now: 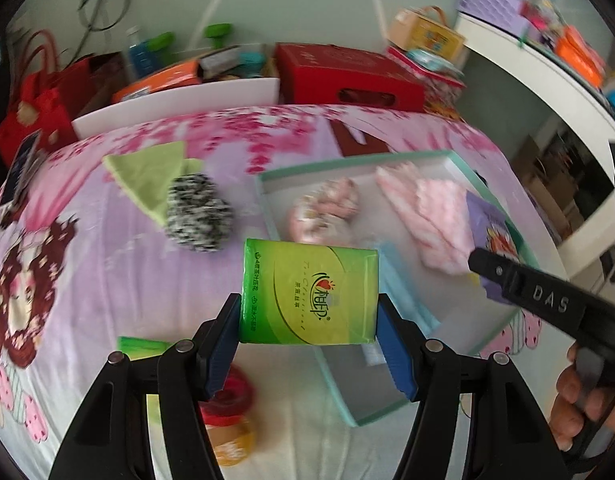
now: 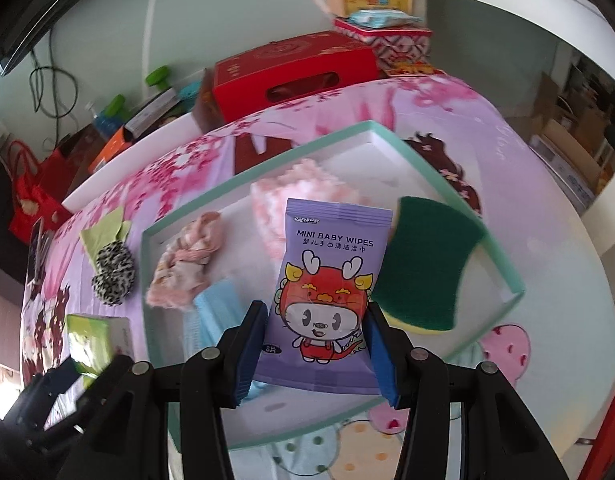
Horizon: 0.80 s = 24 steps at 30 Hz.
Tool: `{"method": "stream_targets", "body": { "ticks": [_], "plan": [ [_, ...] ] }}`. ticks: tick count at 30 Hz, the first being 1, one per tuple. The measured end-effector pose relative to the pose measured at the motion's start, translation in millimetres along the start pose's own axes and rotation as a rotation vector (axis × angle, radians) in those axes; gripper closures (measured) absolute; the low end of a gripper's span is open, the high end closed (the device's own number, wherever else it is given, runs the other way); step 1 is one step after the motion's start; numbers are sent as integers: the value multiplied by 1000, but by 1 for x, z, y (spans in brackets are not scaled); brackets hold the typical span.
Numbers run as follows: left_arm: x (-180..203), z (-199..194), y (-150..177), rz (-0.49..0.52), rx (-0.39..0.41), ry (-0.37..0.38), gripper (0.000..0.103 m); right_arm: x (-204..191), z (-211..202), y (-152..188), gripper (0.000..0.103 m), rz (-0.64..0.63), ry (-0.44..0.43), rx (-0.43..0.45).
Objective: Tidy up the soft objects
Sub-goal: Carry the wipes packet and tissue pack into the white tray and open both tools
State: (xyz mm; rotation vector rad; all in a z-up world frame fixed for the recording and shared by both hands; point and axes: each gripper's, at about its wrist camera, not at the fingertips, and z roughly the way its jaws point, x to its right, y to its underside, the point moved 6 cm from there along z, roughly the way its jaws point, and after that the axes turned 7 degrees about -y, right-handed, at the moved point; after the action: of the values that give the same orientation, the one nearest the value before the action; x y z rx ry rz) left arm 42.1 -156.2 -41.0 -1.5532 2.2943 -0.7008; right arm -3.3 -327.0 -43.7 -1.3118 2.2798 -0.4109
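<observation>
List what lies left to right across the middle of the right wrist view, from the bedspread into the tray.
Leopard-print scrunchie → pink scrunchie → purple baby wipes pack, held in the right tongs → green sponge.

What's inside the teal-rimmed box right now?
Inside the box: a pink cloth, a pinkish scrunchie, a blue item and a green sponge. The wipes pack in the right gripper hides the middle of the floor.

Both wrist views look steeply down along their fingers, close above the bed; each shares the mint-rimmed tray and red box.
</observation>
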Motion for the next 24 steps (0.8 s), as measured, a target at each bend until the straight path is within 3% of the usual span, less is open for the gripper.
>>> {"method": "stream_targets", "body": {
  "ticks": [9, 19, 24],
  "plan": [
    [43, 18, 9, 123, -7, 28, 37, 12, 2, 0, 51, 19, 6, -9],
    [47, 28, 15, 152, -41, 21, 36, 6, 16, 8, 49, 6, -3, -63],
    [47, 30, 17, 178, -53, 2, 36, 7, 19, 9, 43, 16, -1, -79]
  ]
}}
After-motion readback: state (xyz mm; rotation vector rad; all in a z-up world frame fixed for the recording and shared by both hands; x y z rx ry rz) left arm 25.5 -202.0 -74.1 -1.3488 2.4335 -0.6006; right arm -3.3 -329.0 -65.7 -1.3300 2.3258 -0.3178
